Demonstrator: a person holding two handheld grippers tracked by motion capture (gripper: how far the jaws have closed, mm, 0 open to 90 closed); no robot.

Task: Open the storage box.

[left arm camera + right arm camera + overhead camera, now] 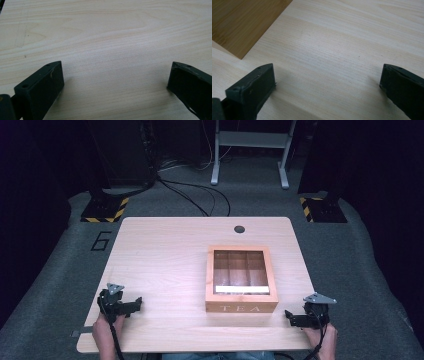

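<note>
A wooden tea box (242, 279) with a glass lid and the word TEA on its front stands closed on the light wooden table (165, 255), right of centre. My left gripper (137, 304) rests near the table's front left corner, pointing right, open with bare wood between its jaws (115, 75). My right gripper (289, 317) rests near the front right corner, pointing left toward the box, open and holding nothing (327, 77). A side of the tea box (242, 22) fills the top left of the right gripper view.
A round cable hole (239, 229) sits at the table's far edge. Beyond the table are grey carpet, black cables (200, 195), a white metal frame (250, 150) and two stand bases with yellow-black tape (105, 210).
</note>
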